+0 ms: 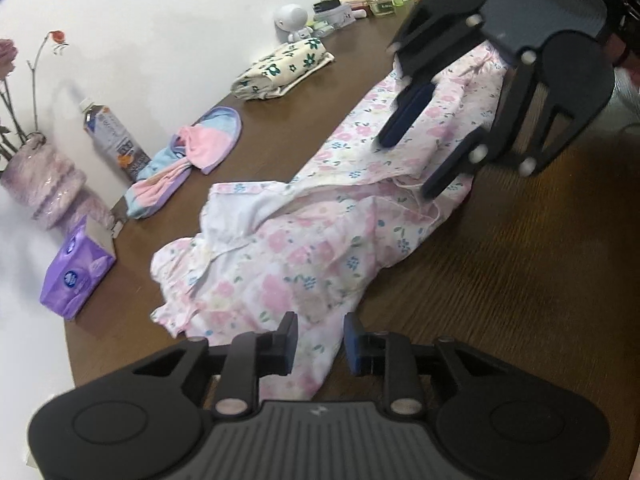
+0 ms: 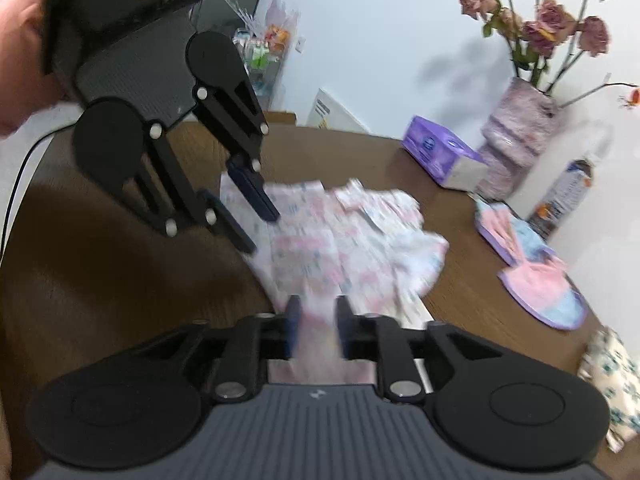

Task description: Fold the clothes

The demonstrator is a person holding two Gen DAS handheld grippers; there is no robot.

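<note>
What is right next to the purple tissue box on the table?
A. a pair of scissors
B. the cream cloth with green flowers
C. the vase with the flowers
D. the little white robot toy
C: the purple tissue box sits right beside the pinkish vase holding dried flowers, at the wall edge of the table; the right wrist view shows them side by side too.

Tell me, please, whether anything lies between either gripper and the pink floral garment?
Nothing visible does. The left gripper and the right gripper each stand open right over an end of the garment, cloth showing between their fingers. The other clothes lie off to the side.
</note>
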